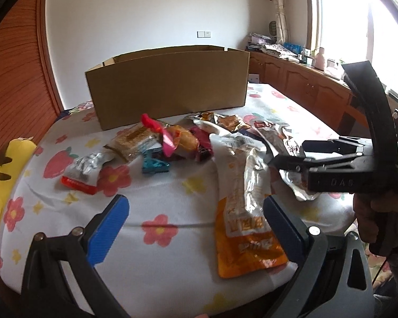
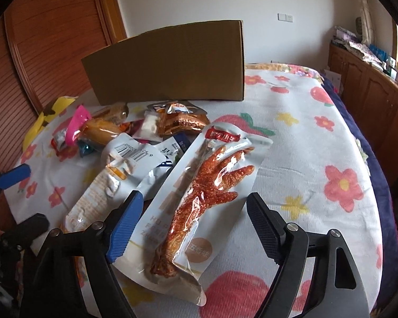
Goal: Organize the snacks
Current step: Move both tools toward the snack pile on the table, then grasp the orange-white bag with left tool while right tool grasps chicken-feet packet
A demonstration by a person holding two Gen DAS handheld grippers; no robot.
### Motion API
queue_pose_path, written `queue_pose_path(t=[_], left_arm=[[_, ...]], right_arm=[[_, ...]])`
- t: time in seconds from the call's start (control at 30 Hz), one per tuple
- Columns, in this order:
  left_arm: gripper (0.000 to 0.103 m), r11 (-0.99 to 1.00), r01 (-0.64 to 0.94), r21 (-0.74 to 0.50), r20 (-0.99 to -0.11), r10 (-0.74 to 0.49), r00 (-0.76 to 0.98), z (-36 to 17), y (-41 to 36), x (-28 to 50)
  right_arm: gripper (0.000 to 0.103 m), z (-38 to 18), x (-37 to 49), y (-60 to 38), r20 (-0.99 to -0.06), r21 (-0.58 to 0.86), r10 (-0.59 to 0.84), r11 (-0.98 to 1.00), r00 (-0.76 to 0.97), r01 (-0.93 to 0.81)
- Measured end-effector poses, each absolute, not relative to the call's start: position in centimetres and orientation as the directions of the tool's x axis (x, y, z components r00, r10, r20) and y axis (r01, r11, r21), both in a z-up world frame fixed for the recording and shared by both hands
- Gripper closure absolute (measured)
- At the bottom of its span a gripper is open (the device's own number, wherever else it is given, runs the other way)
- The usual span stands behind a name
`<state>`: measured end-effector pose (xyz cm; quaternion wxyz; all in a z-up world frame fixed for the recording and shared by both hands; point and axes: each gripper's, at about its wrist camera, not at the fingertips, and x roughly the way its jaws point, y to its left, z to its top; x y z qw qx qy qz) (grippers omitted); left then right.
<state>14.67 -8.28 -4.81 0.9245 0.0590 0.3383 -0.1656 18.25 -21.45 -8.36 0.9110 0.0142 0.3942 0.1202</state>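
Floral tablecloth [image 2: 318, 137]: right half bare; snack pile [image 2: 135, 137] before box [image 2: 169, 66].

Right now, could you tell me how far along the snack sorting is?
Nothing looks packed yet: the snacks all lie before the cardboard box. In hand: the right tongs, open, straddle the chicken-foot packet. The whole pile remains.

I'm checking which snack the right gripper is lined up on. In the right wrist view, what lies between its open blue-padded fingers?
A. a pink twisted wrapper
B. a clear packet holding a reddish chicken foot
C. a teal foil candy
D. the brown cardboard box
B: the clear chicken-foot packet lies on the flowered cloth between the right gripper's open fingers, untouched.
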Motion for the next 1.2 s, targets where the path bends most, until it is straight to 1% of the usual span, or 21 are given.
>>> queue_pose_path(t=[0.1,0.13,0.2,0.27,0.37,0.47,0.87,1.07,1.2], left_arm=[[0.002,0.931,0.363,-0.019,-0.657,-0.286,0.697,-4.8,-8.8,15.3],[0.002,0.929,0.370,-0.025,-0.660,-0.293,0.692,-4.8,-9.0,15.6],[0.002,0.924,0.382,-0.033,-0.667,-0.305,0.680,-4.9,-9.4,16.0],[0.002,0.918,0.395,-0.038,-0.676,-0.315,0.666,-4.9,-9.9,16.5],[0.002,0.910,0.412,-0.053,-0.698,-0.329,0.636,-5.2,-10.6,17.4],[0.002,0.903,0.426,-0.052,-0.719,-0.330,0.611,-5.5,-11.5,18.0],[0.002,0.901,0.433,-0.005,-0.780,-0.275,0.563,-7.0,-13.6,20.1],[0.002,0.903,0.430,-0.012,-0.811,-0.260,0.523,-7.9,-13.9,21.0],[0.002,0.906,0.422,-0.027,-0.816,-0.264,0.515,-7.9,-13.7,21.3]], right_arm=[[0.022,-8.7,18.4,-21.4,-0.739,0.093,0.208,0.974,0.641,-0.209],[0.025,-8.8,18.3,-21.3,-0.743,0.086,0.203,0.974,0.638,-0.209],[0.032,-8.8,18.1,-21.4,-0.745,0.056,0.182,0.976,0.641,-0.212],[0.045,-8.8,17.9,-21.8,-0.747,0.042,0.169,0.977,0.643,-0.208],[0.052,-8.7,17.7,-22.7,-0.744,0.074,0.192,0.976,0.640,-0.206],[0.053,-8.8,17.5,-22.9,-0.737,0.073,0.198,0.974,0.646,-0.215],[0.053,-9.2,16.8,-22.9,-0.695,0.063,0.209,0.971,0.688,-0.231],[0.053,-9.3,16.7,-22.9,-0.685,0.067,0.217,0.969,0.695,-0.237],[0.053,-9.3,16.6,-23.0,-0.684,0.069,0.219,0.969,0.696,-0.237]])
